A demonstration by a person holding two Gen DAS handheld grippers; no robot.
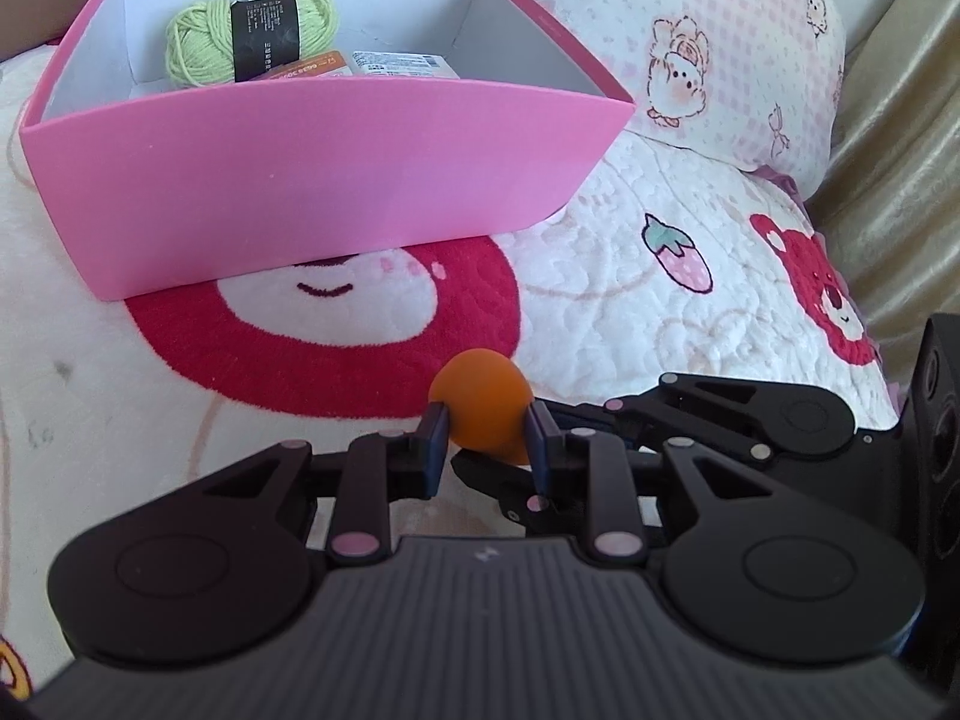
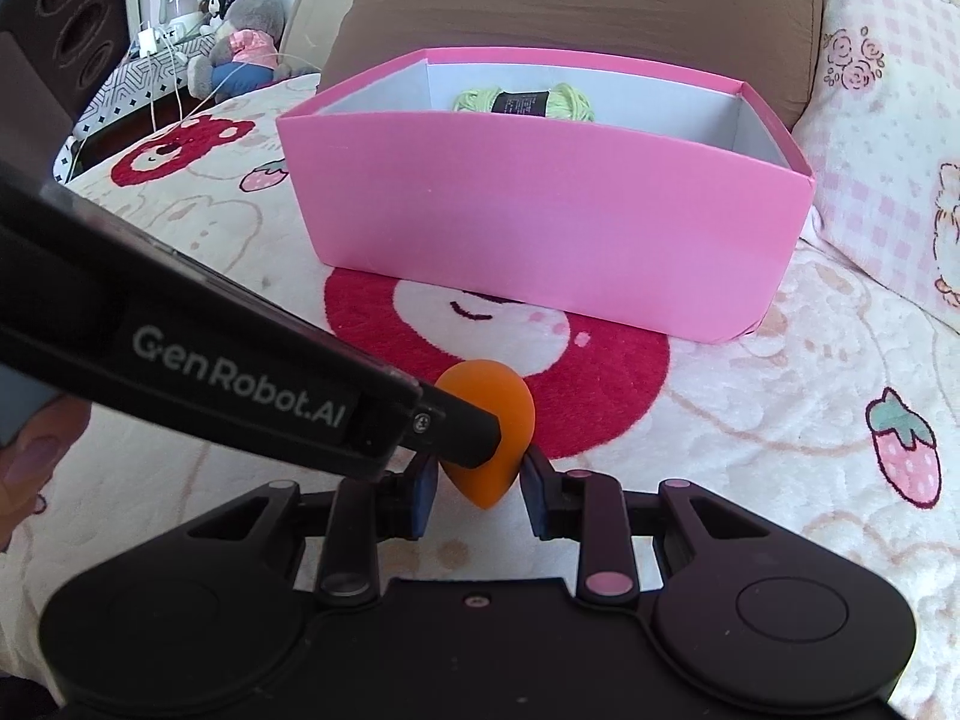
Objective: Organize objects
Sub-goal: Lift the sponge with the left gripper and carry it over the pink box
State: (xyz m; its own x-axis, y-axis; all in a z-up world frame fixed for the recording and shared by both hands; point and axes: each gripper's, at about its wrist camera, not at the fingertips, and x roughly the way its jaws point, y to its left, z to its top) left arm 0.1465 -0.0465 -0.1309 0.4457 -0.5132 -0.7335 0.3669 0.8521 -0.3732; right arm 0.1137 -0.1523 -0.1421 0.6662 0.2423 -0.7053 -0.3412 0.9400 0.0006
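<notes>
From the left wrist camera, the left tongs (image 1: pixel 487 441) are clenched on an orange sponge (image 1: pixel 483 408), a small teardrop-shaped piece held by its rounded body between both pads. It sits low over the plush bed cover (image 1: pixel 630 252), in front of a pink box (image 1: pixel 312 180) that stands farther back and to the left. Inside the box lie a green yarn skein (image 1: pixel 252 39) and two flat packets (image 1: pixel 372 66). The right tongs' linkage shows just behind and to the right of the sponge.

From the right wrist camera, the right tongs (image 2: pixel 477 495) stand released, their pads either side of the sponge's (image 2: pixel 501 414) pointed near end with a sliver of gap on each side, though the left pad may be grazing it; the angle is too tight to be sure. The left tool's black finger crosses in from the left and presses on the sponge's flank. The box (image 2: pixel 540 216) is beyond, against a brown cushion (image 2: pixel 570 6).

The risk I see is in the handover: the sponge is soft and tapered, so if the right pads close on the narrow tip it could squirt out, or drop onto the bed if the left lets go first. The box wall is tall, so a low carry could clip its near rim.
</notes>
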